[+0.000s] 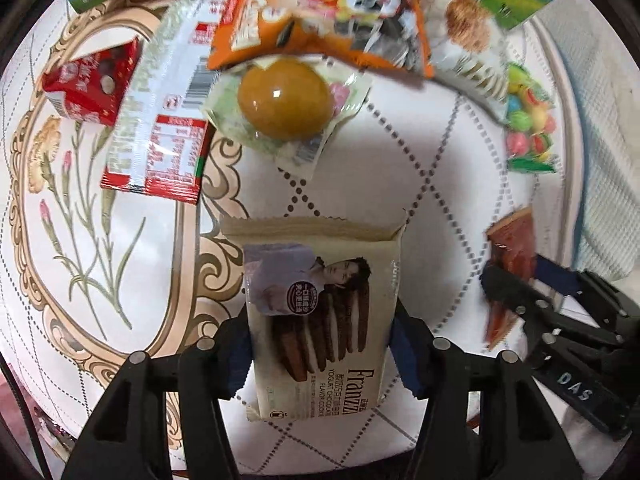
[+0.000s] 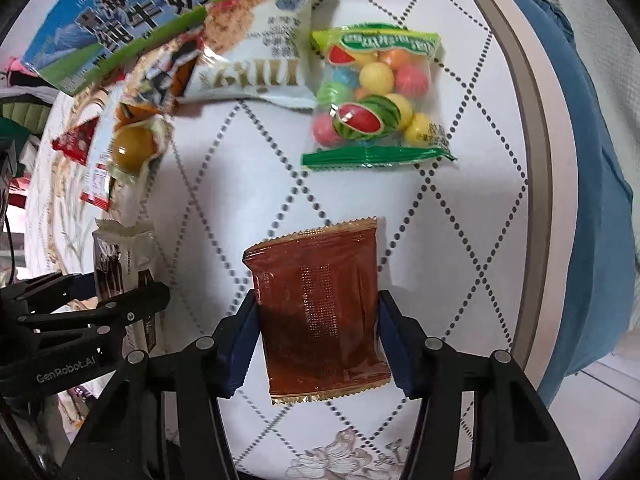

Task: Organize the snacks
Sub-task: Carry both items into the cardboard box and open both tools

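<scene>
- The cookie pack [image 1: 324,320], cream with chocolate sandwich cookies printed on it, sits between the blue pads of the left gripper [image 1: 322,350]. The pads press on its long sides, so the gripper is clamped on it; gripping the narrow width looks chosen so the flat pack does not fold.
- The brown sachet [image 2: 320,312], with crimped gold edges, is clamped the same way in the right gripper [image 2: 316,344], pads on its two side edges. A shadow under it suggests it hangs just above the worktop [image 2: 440,240], though I cannot tell this for sure.
- Both packs point away from the cameras, towards the row of snacks at the far side, so my reading is that they are being carried to join that row.
- The row holds a bag of coloured gum balls [image 2: 376,96], a white snack pouch [image 2: 256,60], an orange packet [image 1: 320,12], a sealed brown egg [image 1: 284,98], a red-and-white wrapper [image 1: 160,128] and a red box [image 1: 92,84].
- A milk carton [image 2: 120,20] lies behind them, likely the back edge of the arrangement.
- Both grippers point almost straight down at the quilted white cover, side by side and near each other; each shows in the other's view.
- A blue cloth [image 2: 592,160] hangs past the worktop's round rim.
</scene>
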A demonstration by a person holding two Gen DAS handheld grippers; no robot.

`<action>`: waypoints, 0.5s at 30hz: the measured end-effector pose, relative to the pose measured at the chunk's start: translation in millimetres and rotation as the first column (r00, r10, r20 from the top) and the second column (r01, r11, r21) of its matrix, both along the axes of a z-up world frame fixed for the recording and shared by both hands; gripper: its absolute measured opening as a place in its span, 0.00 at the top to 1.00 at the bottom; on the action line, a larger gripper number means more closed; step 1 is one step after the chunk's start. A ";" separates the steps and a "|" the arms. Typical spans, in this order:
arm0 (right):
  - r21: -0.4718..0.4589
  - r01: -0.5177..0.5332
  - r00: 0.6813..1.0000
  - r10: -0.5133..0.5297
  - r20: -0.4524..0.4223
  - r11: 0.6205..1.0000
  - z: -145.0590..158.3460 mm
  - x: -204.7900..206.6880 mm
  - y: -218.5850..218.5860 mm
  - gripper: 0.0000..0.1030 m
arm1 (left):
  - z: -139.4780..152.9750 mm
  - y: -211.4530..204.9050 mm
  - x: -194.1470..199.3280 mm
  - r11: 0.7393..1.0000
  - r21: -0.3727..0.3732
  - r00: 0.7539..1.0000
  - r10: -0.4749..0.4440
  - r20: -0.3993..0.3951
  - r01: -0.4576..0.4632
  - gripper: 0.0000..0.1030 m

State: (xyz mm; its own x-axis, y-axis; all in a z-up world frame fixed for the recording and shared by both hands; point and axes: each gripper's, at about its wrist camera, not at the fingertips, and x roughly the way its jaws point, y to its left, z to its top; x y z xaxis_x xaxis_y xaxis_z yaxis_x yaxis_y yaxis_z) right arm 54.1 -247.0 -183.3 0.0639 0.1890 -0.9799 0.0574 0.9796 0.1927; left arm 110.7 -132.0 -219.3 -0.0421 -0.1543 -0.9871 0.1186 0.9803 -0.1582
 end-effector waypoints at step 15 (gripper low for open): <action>0.224 0.021 0.956 -0.084 0.279 0.974 158.4 87.4 -4.9 0.43 | 186.8 27.3 93.4 0.979 -0.203 0.956 0.074 0.283 -0.016 0.45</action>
